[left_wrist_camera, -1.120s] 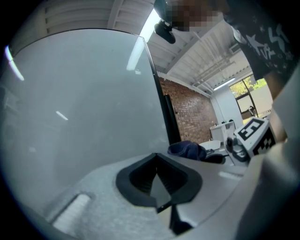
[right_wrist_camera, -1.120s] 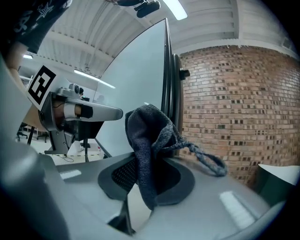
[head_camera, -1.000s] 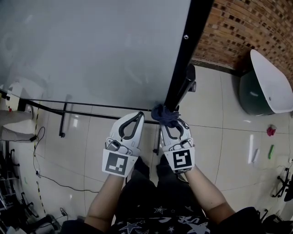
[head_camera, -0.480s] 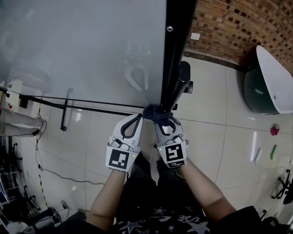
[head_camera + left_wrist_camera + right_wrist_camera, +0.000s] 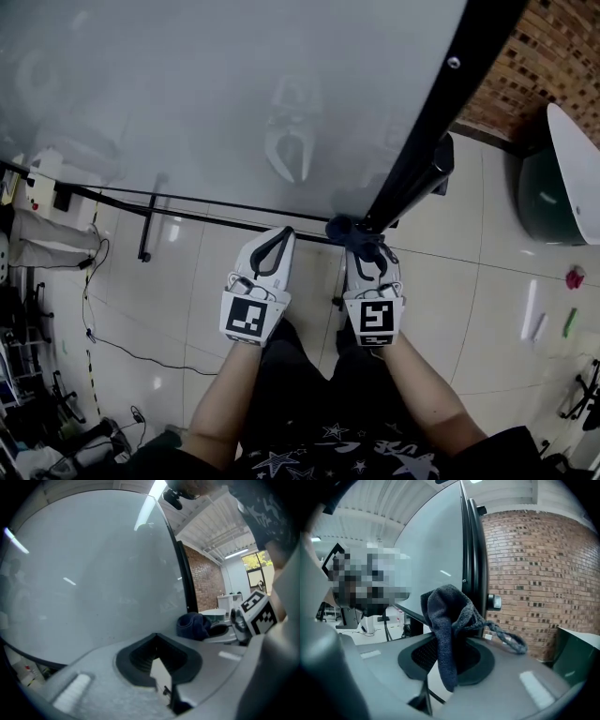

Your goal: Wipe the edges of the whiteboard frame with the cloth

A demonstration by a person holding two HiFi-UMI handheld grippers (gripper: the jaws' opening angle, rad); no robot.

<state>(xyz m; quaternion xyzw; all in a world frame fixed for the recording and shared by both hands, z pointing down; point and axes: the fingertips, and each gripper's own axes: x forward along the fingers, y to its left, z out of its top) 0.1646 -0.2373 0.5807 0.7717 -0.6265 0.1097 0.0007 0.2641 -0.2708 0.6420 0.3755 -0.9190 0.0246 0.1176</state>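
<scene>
The whiteboard (image 5: 234, 84) fills the upper head view, with its black frame edge (image 5: 441, 122) running down to the right. My right gripper (image 5: 363, 242) is shut on a dark blue cloth (image 5: 349, 231), pressed against the frame's lower corner. In the right gripper view the cloth (image 5: 447, 620) bunches between the jaws beside the black frame (image 5: 472, 559). My left gripper (image 5: 277, 234) is shut and holds nothing, its tip close under the board's bottom edge. The left gripper view shows the board (image 5: 89, 569) ahead and the cloth (image 5: 193, 625) to the right.
A brick wall (image 5: 562, 56) stands at the right, with a white-and-green tub (image 5: 562, 187) on the tiled floor. A black stand rail (image 5: 141, 199) runs under the board. Cables and equipment (image 5: 56, 375) lie at the left. A person's blurred reflection shows in the right gripper view.
The view has shifted, so the frame now slants further right. My right gripper with the cloth has stayed at the frame's lower corner; the left gripper has kept beside it.
</scene>
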